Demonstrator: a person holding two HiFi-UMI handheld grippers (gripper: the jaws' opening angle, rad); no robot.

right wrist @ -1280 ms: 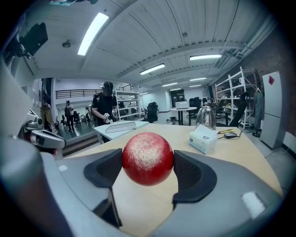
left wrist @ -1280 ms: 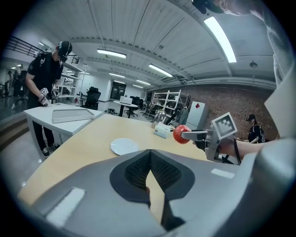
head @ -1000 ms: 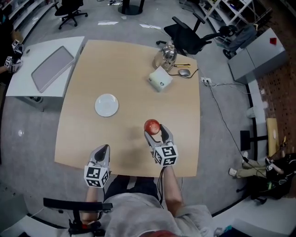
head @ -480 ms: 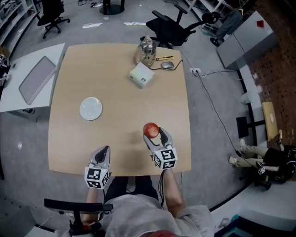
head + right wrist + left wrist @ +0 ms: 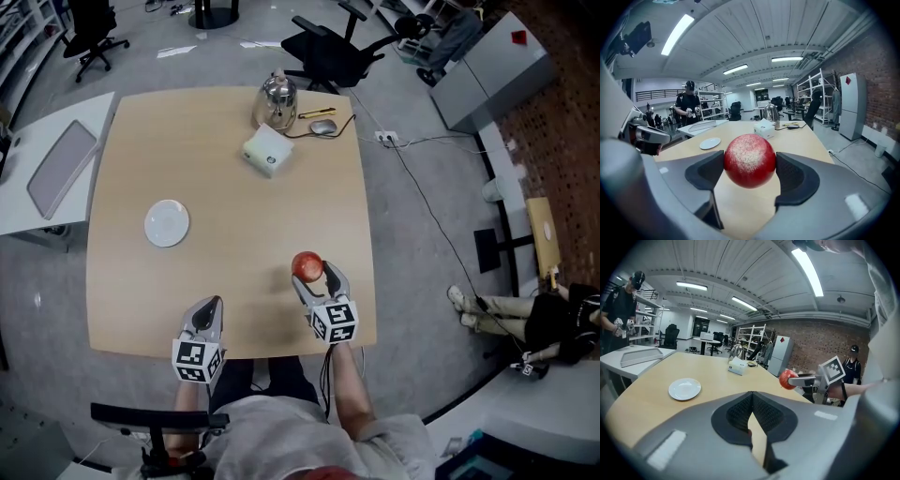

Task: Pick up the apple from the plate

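Right gripper [image 5: 317, 275]: jaws pinch the round red apple [image 5: 749, 160] from both sides, one pad on each flank. The apple sits centred between the jaws, raised clear of the light wooden bench [image 5: 234, 216], at lower centre of the head view. It is near-spherical, so no long axis governs the hold. The small round white plate [image 5: 167, 224] lies bare, well apart toward the left of the frame. Left gripper [image 5: 210, 305]: jaws pressed together, nothing between them, at lower left, farther from the apple than the right gripper. Count: one apple, one plate, two grippers. Judgement: the pick-up appears complete, since the apple is already off the plate.
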